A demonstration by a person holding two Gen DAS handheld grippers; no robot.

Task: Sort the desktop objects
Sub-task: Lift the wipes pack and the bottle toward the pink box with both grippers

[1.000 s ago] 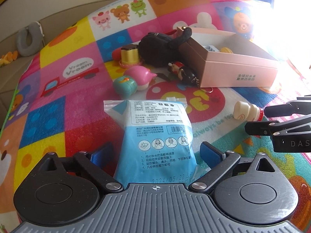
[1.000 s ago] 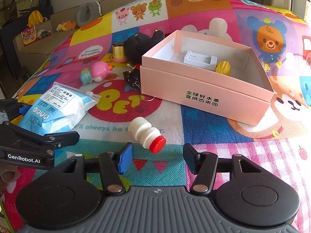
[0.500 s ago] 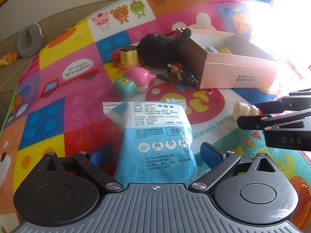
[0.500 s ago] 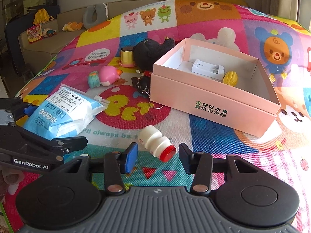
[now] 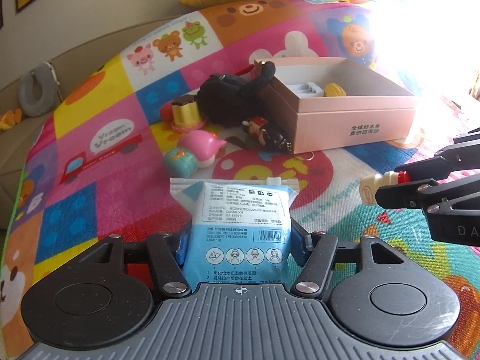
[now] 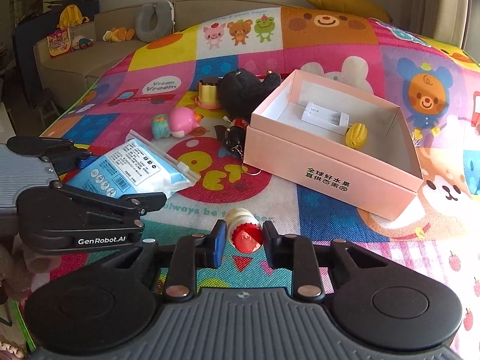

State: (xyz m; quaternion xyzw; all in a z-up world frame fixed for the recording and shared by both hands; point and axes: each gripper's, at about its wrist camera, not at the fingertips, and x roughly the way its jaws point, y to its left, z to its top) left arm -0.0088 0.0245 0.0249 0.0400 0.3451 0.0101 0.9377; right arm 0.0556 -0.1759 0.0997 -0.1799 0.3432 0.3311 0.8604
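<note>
Left hand-held gripper (image 5: 238,244) had just closed, pads pressing the blue wipes pouch (image 5: 238,225) between them. Right hand-held gripper (image 6: 243,237) likewise closing, clamped on small red-capped bottle (image 6: 244,231); pink box (image 6: 330,177) lay ahead, right.

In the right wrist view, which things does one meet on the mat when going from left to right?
Blue packet → teal toy → pink toy → gold cup → black plush → pink box.
</note>
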